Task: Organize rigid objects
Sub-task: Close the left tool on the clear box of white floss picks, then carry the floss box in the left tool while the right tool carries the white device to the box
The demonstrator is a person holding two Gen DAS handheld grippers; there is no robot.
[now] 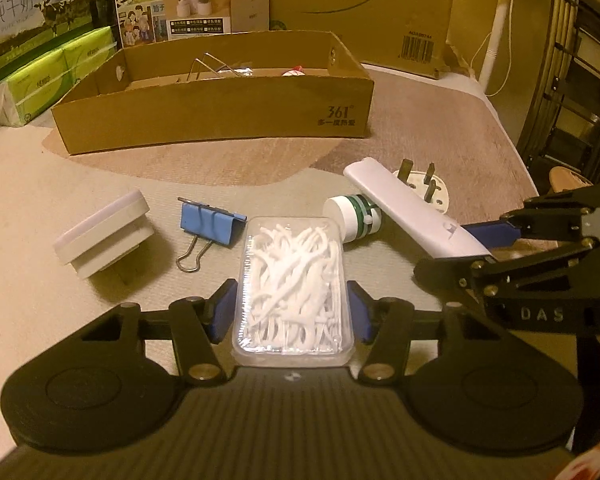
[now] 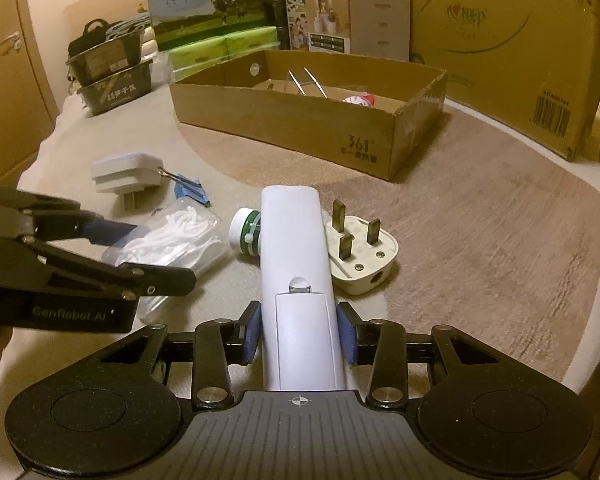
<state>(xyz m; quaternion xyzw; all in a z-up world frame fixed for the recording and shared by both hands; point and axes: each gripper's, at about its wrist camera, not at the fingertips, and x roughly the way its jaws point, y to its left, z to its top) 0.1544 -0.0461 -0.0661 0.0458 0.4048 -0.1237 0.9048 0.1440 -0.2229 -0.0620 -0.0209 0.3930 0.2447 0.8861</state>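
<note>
Left claw point(image 1: 292, 312) pads flank a clear box of floss picks point(image 1: 294, 288), seemingly touching its sides. Right claw point(image 2: 299, 334) is clamped on a white remote point(image 2: 296, 264). Beyond both stands the cardboard box point(image 1: 220, 120).

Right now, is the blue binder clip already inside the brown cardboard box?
No, the blue binder clip lies on the table surface between the white adapter and the clear floss-pick case, in front of the brown cardboard box.
</note>
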